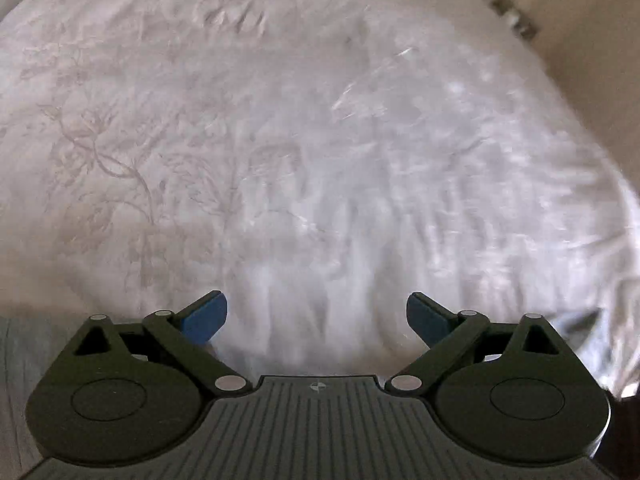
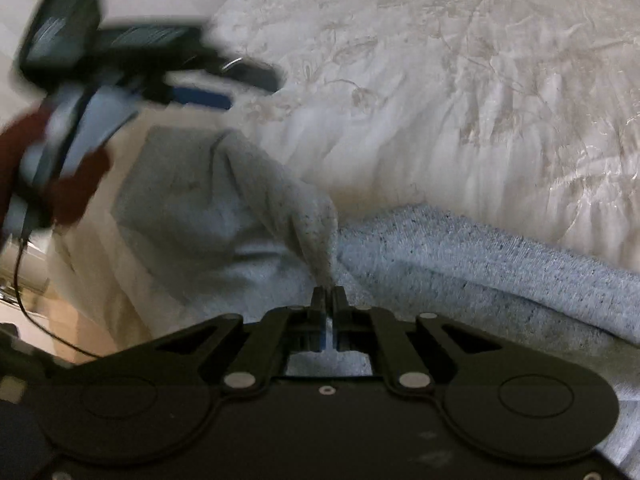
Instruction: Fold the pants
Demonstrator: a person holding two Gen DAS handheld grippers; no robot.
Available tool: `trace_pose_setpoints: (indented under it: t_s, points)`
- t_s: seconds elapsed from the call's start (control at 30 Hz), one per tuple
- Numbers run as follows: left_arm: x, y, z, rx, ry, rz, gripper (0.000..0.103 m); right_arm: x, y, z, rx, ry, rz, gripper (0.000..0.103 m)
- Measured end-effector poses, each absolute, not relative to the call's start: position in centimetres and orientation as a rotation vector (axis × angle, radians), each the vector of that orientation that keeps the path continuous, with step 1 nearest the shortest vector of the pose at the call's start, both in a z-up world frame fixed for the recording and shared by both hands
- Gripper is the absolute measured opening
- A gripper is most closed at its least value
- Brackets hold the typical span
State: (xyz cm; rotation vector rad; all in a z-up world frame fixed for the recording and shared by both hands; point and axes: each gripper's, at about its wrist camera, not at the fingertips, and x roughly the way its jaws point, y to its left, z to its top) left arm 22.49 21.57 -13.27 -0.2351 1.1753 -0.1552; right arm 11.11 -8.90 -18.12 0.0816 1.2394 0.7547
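Observation:
The pants [image 2: 460, 256] are light grey-blue knit cloth lying on a white bedspread [image 2: 460, 80]. My right gripper [image 2: 329, 294] is shut on a pinched-up fold of the pants and lifts it into a ridge. My left gripper [image 1: 316, 312] is open and empty over the bedspread [image 1: 240, 120]; only a grey strip of the pants [image 1: 16, 360] shows at its lower left edge. In the right wrist view the left gripper [image 2: 208, 84] appears blurred at the upper left, above the pants, with a blue finger pad [image 2: 200, 98] showing.
The bedspread has a faint floral pattern and wrinkles. The bed's edge and a beige wall or floor [image 1: 580, 40] lie at the upper right of the left wrist view. A black cable [image 2: 24, 300] hangs at the left of the right wrist view.

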Motion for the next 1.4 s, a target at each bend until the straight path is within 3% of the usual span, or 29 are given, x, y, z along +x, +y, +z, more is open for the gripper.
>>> trace_pose_setpoints:
  t_s: [0.2, 0.53, 0.63, 0.7, 1.03, 1.17, 1.23, 1.27, 1.4]
  points:
    - [23.9, 19.1, -18.8, -0.072, 1.432, -0.107, 0.096, 10.5, -7.8, -18.8, 0.052, 1.224, 0.722, 0.005]
    - [14.8, 19.8, -14.9, -0.032, 1.257, -0.199, 0.096, 11.6, -9.4, -16.7, 0.092, 1.153, 0.669, 0.010]
    - [13.3, 19.2, -14.6, -0.005, 1.241, -0.213, 0.096, 13.3, -9.5, -15.6, 0.170, 1.124, 0.665, 0.026]
    - [13.6, 19.0, -14.9, -0.002, 1.247, -0.216, 0.096, 14.5, -9.1, -15.6, 0.223, 1.136, 0.685, 0.047]
    - [14.0, 18.2, -15.9, -0.011, 1.244, -0.218, 0.096, 19.1, -1.5, -19.8, 0.306, 1.322, 0.853, 0.047]
    - [14.1, 18.2, -16.0, -0.011, 1.243, -0.223, 0.096, 20.2, -0.5, -21.7, 0.386, 1.415, 0.877, 0.043]
    - [13.9, 18.3, -15.7, -0.009, 1.234, -0.225, 0.096, 20.7, -0.2, -22.1, 0.445, 1.433, 0.883, 0.025]
    - [13.8, 18.4, -15.4, -0.015, 1.220, -0.223, 0.096, 21.0, 0.0, -22.3, 0.457, 1.434, 0.886, 0.005]
    - [13.5, 19.6, -14.6, -0.072, 1.179, -0.218, 0.096, 22.1, 0.5, -21.3, 0.410, 1.371, 0.906, 0.003]
